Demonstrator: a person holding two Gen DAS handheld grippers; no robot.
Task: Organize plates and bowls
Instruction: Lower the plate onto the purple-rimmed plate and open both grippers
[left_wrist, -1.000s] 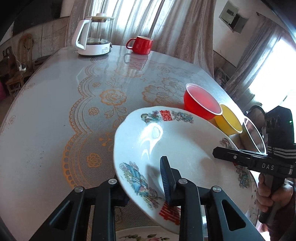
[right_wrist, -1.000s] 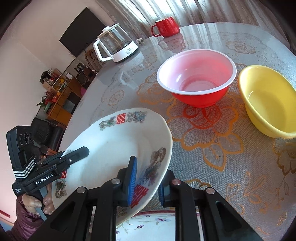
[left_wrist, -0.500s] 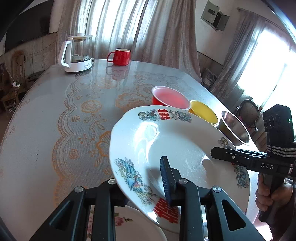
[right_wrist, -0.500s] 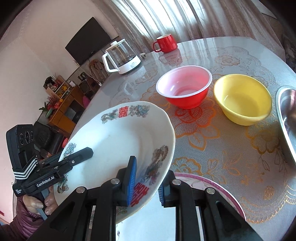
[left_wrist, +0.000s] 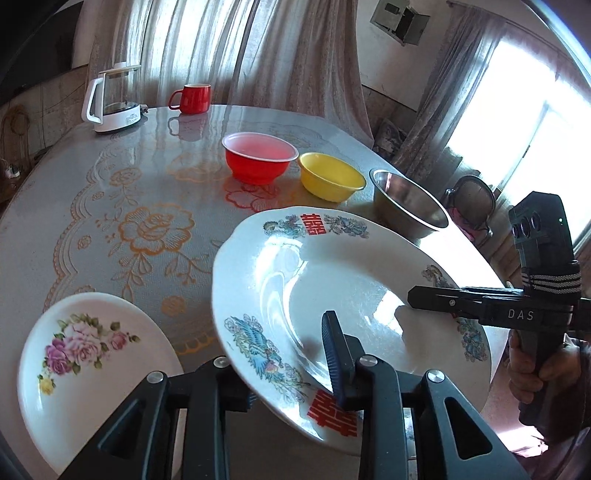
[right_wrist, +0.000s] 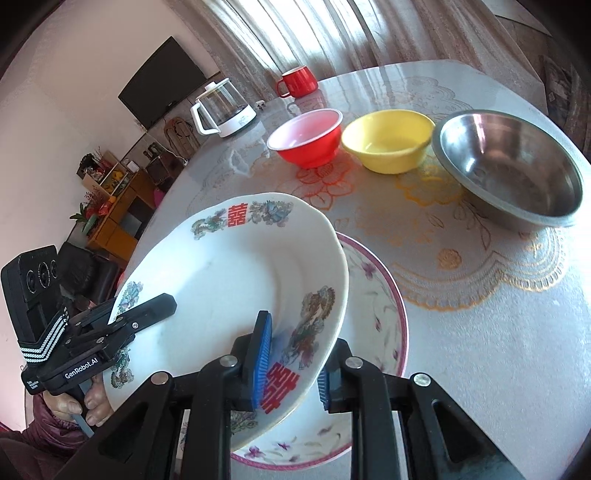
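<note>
Glazed ceramic plate (left_wrist: 332, 295), stiff, slick and breakable, is pinched by its rim: left gripper (left_wrist: 291, 384) clenched at 6 o'clock, right gripper (left_wrist: 436, 301) at 3 o'clock.

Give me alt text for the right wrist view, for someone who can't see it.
Both grippers, right gripper and left gripper, clamp opposite rims of a white dragon-and-phoenix plate, held tilted above a pink-rimmed plate on the table. Beyond stand a red bowl, yellow bowl and steel bowl.
</note>
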